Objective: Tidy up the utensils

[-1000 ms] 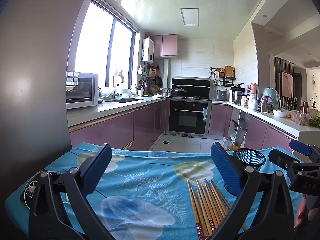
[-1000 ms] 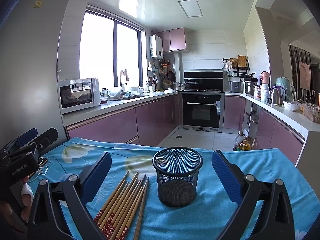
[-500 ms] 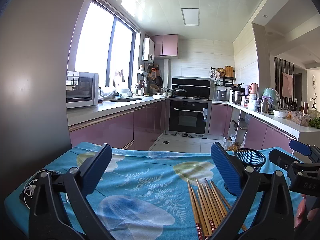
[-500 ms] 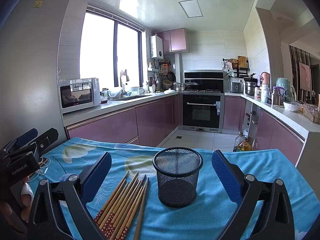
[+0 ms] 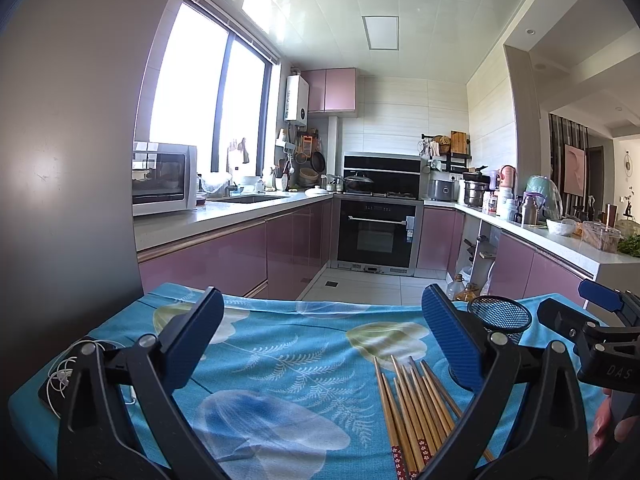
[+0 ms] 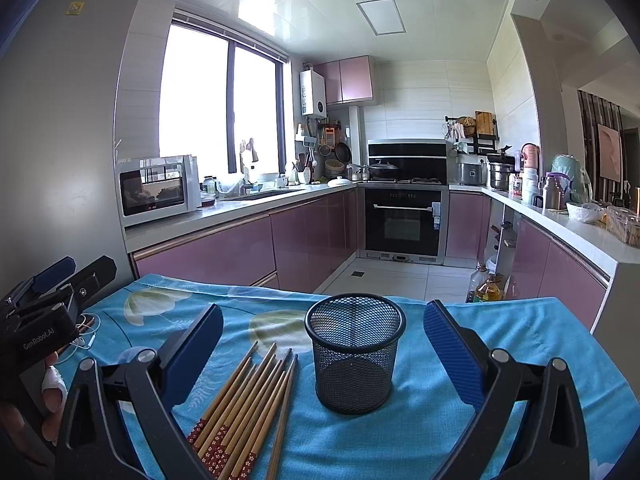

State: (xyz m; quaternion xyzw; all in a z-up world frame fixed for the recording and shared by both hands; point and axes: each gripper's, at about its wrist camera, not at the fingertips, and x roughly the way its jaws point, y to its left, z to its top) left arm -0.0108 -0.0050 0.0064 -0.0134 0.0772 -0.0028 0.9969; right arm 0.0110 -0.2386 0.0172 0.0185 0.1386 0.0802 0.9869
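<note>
Several wooden chopsticks (image 6: pixel 248 404) with red patterned ends lie side by side on the blue floral tablecloth (image 6: pixel 420 436). An empty black mesh holder (image 6: pixel 354 358) stands upright just right of them. My right gripper (image 6: pixel 322 352) is open and empty, its jaws standing either side of the holder and the chopstick tips. My left gripper (image 5: pixel 320 340) is open and empty over bare cloth; the chopsticks (image 5: pixel 416 408) lie by its right finger, with the holder (image 5: pixel 500 314) behind it. Each gripper shows at the edge of the other's view.
A tangle of white earphone cable on a dark flat object (image 5: pixel 68 376) lies at the table's left edge. The table's far edge (image 5: pixel 320 304) drops to the kitchen floor. Pink cabinets, an oven and cluttered counters stand beyond.
</note>
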